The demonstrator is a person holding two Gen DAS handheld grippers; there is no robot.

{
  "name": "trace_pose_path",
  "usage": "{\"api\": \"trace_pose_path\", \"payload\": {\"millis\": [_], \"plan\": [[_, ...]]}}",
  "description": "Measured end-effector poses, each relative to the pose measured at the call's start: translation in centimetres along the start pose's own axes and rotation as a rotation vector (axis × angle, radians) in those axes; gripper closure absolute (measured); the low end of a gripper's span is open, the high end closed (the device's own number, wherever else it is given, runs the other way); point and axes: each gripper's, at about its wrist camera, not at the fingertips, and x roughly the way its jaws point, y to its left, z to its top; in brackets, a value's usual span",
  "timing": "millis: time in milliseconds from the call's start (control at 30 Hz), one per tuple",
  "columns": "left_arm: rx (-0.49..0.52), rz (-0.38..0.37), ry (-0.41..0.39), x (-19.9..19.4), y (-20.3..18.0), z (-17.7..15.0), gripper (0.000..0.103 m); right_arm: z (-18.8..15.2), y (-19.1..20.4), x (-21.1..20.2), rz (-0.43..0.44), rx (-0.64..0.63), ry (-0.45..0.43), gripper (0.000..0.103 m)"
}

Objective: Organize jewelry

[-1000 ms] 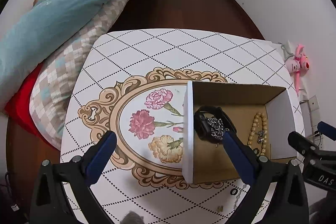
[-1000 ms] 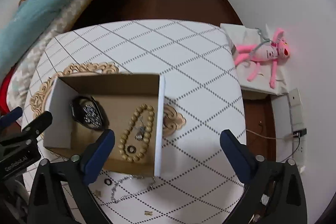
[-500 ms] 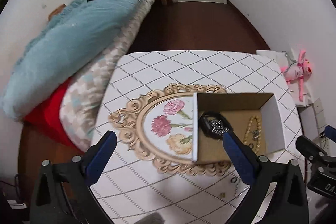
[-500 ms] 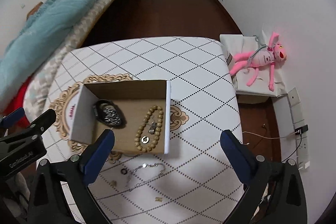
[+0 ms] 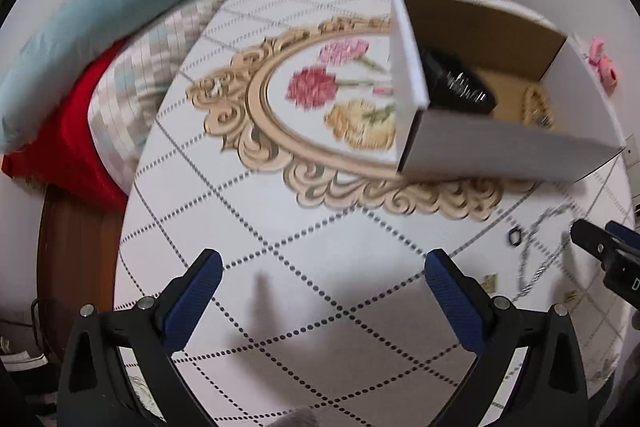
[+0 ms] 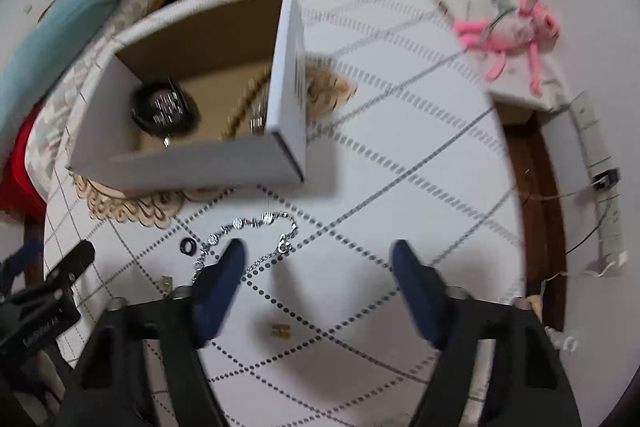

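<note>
Box (image 6: 192,155) on table (image 6: 400,187), chain (image 6: 256,223) & ring (image 6: 187,247) in front, watch (image 6: 164,107) inside

White box (image 6: 192,159), brown inside; silver chain (image 6: 248,227); blue-padded tongs (image 6: 318,259)

The left gripper (image 5: 320,273) and right gripper (image 6: 318,263) share matte black angular frames, silver round screws near the knuckles, and textured dark-blue fingertip pads (image 5: 454,301).
</note>
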Motion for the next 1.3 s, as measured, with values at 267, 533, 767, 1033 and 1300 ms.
{"api": "trace_pose_path", "payload": {"millis": [267, 533, 767, 1033, 1300], "plan": [[0.031, 0.003, 0.005, 0.7, -0.9, -0.9, 0.000, -0.9, 3.0, 1.8, -0.075, -0.130, -0.065, 0.086], [0.081, -0.135, -0.022, -0.8, -3.4, -1.5, 0.000, -1.3, 1.4, 0.6, -0.058, -0.079, -0.099, 0.103], [0.135, -0.195, -0.015, -1.1, -6.4, -2.1, 0.006, -1.2, -2.1, -1.9, 0.005, 0.016, -0.114, 0.103], [0.187, -0.209, -0.031, -1.5, -8.5, -2.4, 0.084, -1.4, -4.0, -1.1, 0.084, 0.107, -0.036, 0.103], [0.172, -0.218, -0.042, -1.7, -7.9, -2.1, 0.097, -1.5, -4.3, -1.4, 0.092, 0.140, -0.042, 0.075]]}}
